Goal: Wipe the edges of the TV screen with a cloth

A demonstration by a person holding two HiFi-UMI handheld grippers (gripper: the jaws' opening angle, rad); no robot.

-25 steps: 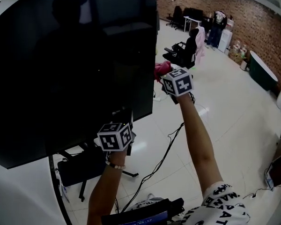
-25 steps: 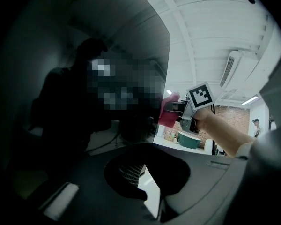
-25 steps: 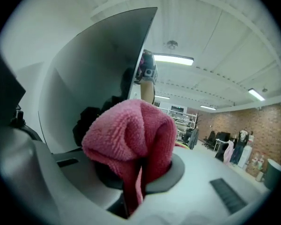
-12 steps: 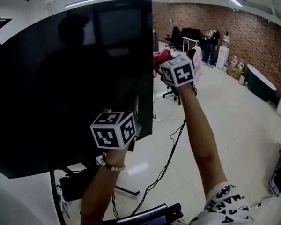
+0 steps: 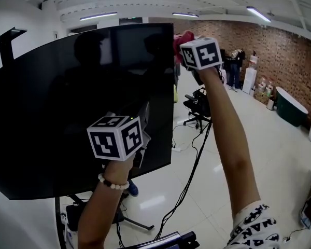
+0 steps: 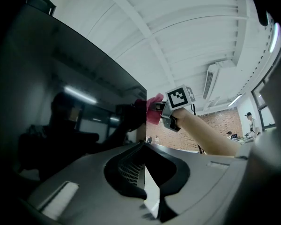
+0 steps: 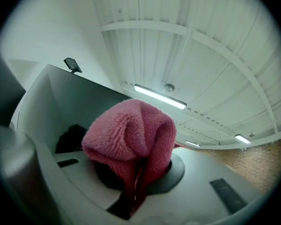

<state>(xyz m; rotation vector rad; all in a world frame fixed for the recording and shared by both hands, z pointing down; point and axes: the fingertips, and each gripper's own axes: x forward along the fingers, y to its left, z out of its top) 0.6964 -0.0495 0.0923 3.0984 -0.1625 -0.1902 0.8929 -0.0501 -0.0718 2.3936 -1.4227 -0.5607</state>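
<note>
"Two grippers are up at the TV screen (image 5: 67, 113). Where is the pink cloth (image 5: 182, 37)?"

"At the top right corner of the screen. The right gripper (image 5: 191, 46) has its jaws squeezed tight on it, and the cloth puffs up out of them in a soft lump."

"Was it there before?"

"No. One second ago it was about halfway down the right edge. Half a second ago it was higher. Now it sits at the very top of that edge."

"And the left gripper (image 5: 140, 148)?"

"Its jaws pinch the right edge of the screen, low down, near the bottom right corner. The thin edge runs right between them."

"Did that one move?"

"It stays on the low part of the edge. It just looks bigger and closer than before."

"Anything else different?"

"Yes. More ceiling lights (image 5: 98, 16) show now, and less floor (image 5: 280, 154). The whole top edge of the screen is in sight too."
</note>
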